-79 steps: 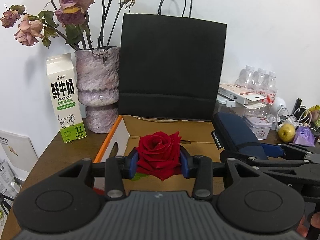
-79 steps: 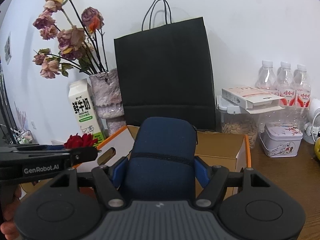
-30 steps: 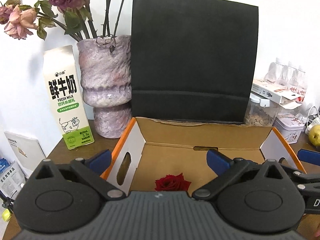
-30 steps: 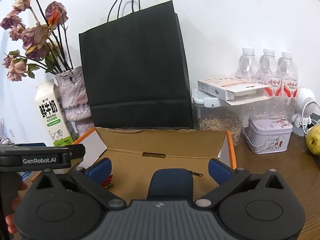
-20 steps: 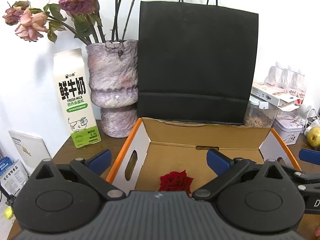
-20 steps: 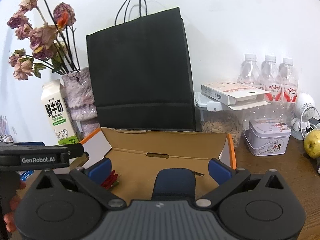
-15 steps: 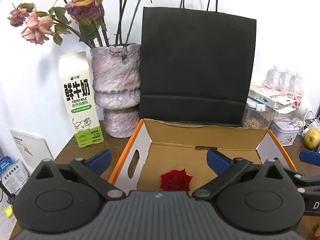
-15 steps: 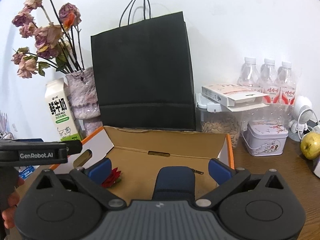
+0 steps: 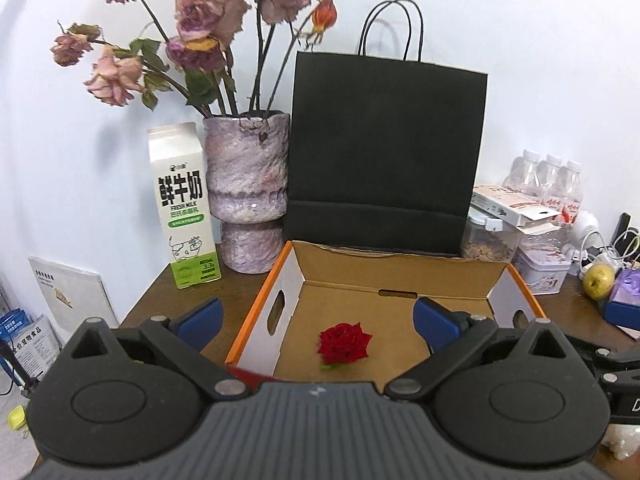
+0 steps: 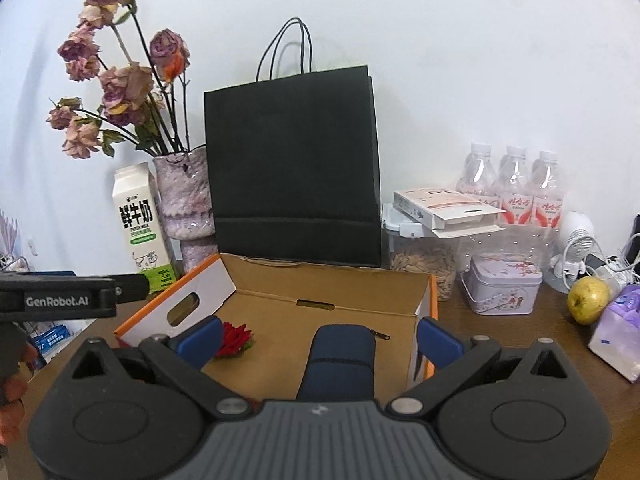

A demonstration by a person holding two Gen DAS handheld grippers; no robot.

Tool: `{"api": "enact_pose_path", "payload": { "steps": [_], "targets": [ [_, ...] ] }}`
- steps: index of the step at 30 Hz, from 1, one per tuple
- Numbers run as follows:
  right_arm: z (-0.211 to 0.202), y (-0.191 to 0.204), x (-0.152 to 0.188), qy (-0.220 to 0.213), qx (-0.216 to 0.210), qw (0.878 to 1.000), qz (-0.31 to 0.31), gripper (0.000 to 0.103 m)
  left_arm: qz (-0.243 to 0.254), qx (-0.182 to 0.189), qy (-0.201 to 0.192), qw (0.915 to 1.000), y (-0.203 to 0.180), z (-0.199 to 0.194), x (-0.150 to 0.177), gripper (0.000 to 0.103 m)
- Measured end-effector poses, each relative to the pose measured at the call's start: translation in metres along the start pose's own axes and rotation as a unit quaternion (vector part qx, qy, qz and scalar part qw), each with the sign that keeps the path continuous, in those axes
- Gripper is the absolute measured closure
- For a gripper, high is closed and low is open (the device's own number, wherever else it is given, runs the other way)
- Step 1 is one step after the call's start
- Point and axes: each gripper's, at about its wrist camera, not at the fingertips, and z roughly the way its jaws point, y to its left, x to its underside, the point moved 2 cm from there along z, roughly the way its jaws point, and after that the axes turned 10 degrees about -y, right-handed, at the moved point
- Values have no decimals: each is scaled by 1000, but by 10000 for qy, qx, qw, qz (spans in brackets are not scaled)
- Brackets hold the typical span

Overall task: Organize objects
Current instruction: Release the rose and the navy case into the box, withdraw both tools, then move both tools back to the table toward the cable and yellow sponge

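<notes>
A red rose head [image 9: 344, 342] lies on the floor of the open cardboard box [image 9: 400, 268], left of centre. In the right wrist view the rose [image 10: 236, 338] shows beside a dark blue zip pouch [image 10: 342, 360] that rests in the same box [image 10: 332, 280], nearer its right side. My left gripper [image 9: 318, 320] hangs open above the box's near edge, nothing between its blue pads. My right gripper [image 10: 320, 340] is open too, its pads spread wide on either side of the pouch without touching it.
Behind the box stand a black paper bag [image 9: 384, 152], a mottled vase of dried roses [image 9: 248, 192] and a milk carton [image 9: 182, 204]. At the right are water bottles [image 10: 512, 184], a seed jar [image 10: 424, 264], a tin [image 10: 506, 284], a pear [image 10: 588, 296] and a tissue pack [image 10: 618, 340].
Both grippers let go of the rose and the pouch inside the box, opened wide, and have since drawn back and up, so more of the box and table shows.
</notes>
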Motion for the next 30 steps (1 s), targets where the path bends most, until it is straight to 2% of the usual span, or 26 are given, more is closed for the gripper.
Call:
{"api": "enact_pose_path", "payload": {
  "steps": [17,30],
  "targets": [
    [-88,7,20,21,32,10000,-89,0,-28,-45,-143,9999,8,-91,19,0],
    [-148,9,56,118,-2,9997,-210,0,-140,-79,-138,9998,28,-152,56,0]
  ]
}}
